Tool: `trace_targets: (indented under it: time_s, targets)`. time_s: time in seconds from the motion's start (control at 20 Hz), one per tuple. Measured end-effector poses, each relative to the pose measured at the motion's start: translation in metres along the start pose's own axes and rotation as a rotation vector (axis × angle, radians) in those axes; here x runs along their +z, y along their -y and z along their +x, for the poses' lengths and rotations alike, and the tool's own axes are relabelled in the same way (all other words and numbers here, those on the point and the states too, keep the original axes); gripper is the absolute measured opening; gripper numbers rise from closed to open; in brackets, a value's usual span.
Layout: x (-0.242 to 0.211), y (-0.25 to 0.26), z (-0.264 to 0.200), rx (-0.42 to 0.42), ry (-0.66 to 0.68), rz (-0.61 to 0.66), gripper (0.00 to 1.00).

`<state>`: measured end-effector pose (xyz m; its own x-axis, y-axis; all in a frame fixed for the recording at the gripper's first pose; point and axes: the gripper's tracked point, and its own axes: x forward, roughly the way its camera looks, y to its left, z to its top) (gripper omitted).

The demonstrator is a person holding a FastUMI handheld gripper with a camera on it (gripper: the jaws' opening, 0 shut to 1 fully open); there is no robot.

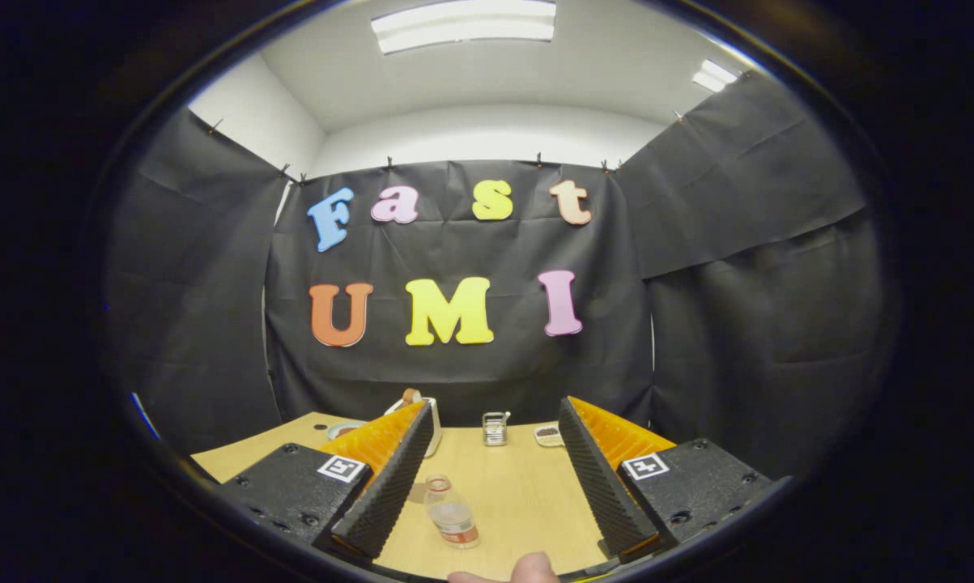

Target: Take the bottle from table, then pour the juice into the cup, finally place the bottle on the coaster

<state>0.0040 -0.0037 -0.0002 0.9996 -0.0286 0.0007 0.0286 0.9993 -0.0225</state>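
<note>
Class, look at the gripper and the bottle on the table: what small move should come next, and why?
Probably ease the gripper down and forward until its open fingers straddle the bottle. The bottle stands upright on the table, nearer one finger, and neither finger touches it, so nothing is gripped and pouring cannot begin.

One bottle point(452, 512), one metal cup point(495, 428), one white jug point(431, 421), two small dishes point(548, 436), one wooden table point(527, 494), one hand-held gripper point(487, 461) with fingers spread

Gripper point(495, 478): held above the table, aimed forward and slightly down.
Fingers point(385, 478): spread wide apart, pressing on nothing, their ridged inner faces turned toward each other.
Person's fingertip point(533, 568): pokes in just below the gap between the fingers.
</note>
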Motion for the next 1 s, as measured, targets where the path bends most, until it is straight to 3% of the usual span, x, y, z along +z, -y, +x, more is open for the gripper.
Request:
trace_targets:
  time_s: [1.0]
  targets:
    - [-0.017,-0.016,0.003,0.045,-0.018,-0.017,1.00]
